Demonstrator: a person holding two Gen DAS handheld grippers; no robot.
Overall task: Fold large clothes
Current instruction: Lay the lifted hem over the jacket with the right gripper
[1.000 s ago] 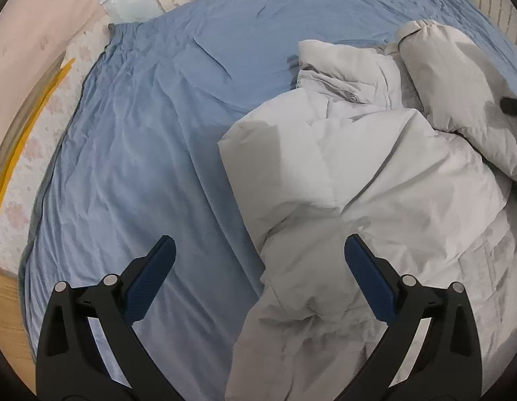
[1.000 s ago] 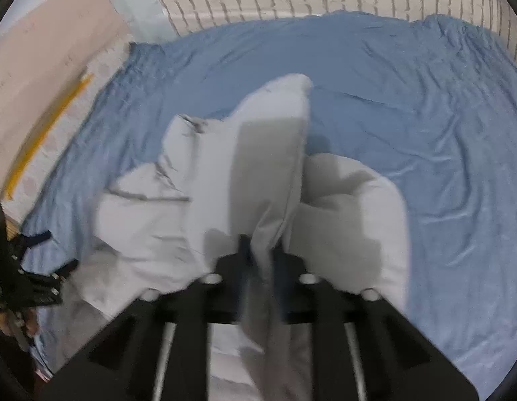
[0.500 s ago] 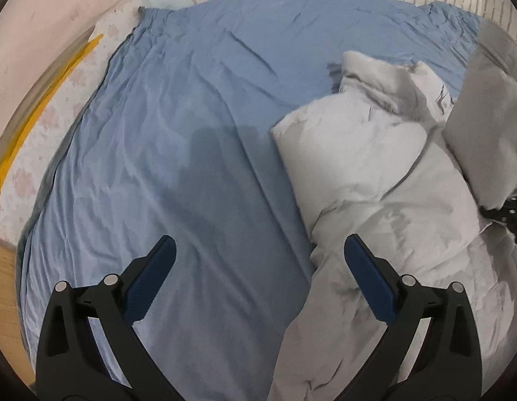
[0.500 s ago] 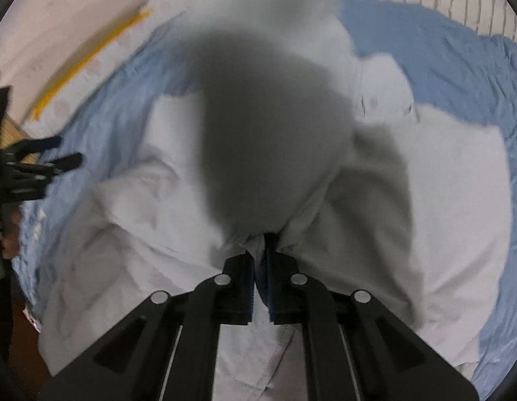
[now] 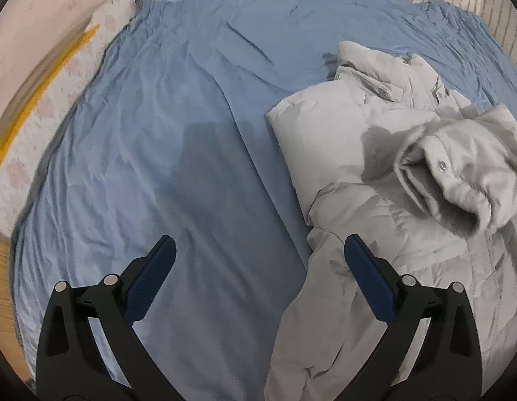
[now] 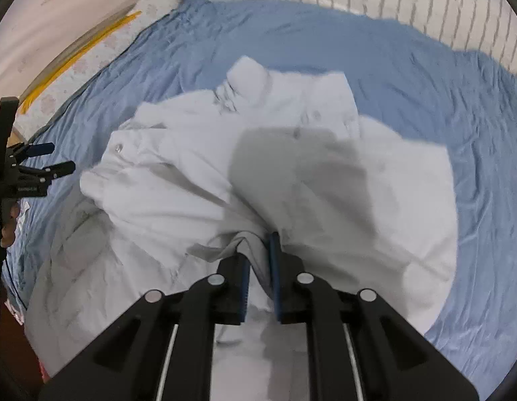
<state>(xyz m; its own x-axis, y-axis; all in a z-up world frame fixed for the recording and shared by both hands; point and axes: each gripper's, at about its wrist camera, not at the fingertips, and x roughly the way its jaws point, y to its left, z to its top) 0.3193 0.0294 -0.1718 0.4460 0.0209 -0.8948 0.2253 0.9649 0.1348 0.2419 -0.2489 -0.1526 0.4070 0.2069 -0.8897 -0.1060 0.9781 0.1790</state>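
The jaws of the right gripper are just parting, with a fold of the pale grey padded jacket between their blue pads; whether the pads press the cloth cannot be told. The jaws of the left gripper stand wide apart and empty above the bed, one finger over bare sheet and the other over the jacket's edge.

The jacket lies crumpled on the rumpled blue bed sheet, towards the right side in the left wrist view. Its collar end with snap buttons lies towards the far wall, and its body runs from there back towards the grippers, so the long axis goes roughly far to near. A sleeve cuff is turned back on top of the body, open end facing the camera.

The near part of the jacket is cut off by the lower edge of both views, and the right wrist view is blurred, so seams and fastenings there are hard to make out. A dark shadow covers part of the cloth.

Beyond the sheet is a white brick-pattern wall. At the left are a floral mattress edge, a yellow strip and a pink panel.
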